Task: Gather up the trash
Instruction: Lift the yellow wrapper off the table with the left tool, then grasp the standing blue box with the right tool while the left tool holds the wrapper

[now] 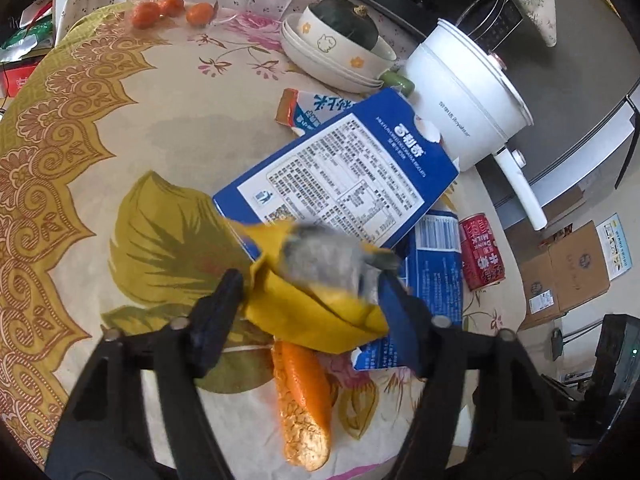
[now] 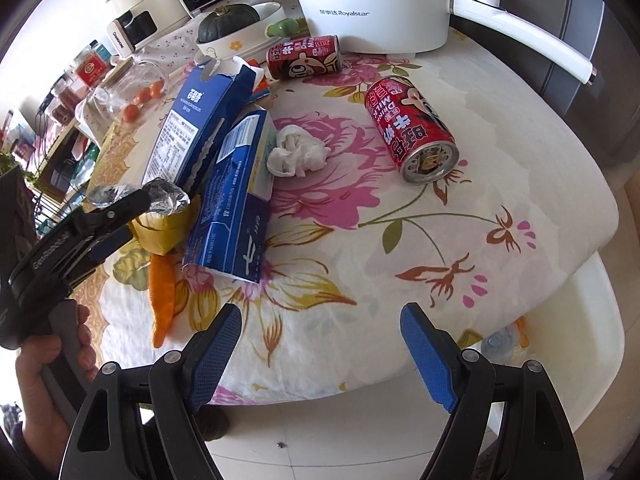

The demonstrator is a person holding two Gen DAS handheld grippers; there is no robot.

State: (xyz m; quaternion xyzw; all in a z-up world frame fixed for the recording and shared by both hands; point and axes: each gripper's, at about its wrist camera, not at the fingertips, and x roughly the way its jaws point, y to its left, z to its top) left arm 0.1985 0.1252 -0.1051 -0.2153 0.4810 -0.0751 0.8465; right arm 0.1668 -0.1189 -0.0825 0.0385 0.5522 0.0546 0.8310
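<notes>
On the floral tablecloth (image 2: 400, 216), the left gripper (image 1: 316, 292) straddles a yellow foil wrapper (image 1: 316, 304) — whether it's clamped yet, can't tell — probably going for small trash first. Right gripper (image 2: 320, 344) hangs released near the red can (image 2: 412, 128).

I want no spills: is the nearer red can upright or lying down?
Lying down: the nearer red can rests on its side on the tablecloth, its opened top facing the camera.
</notes>
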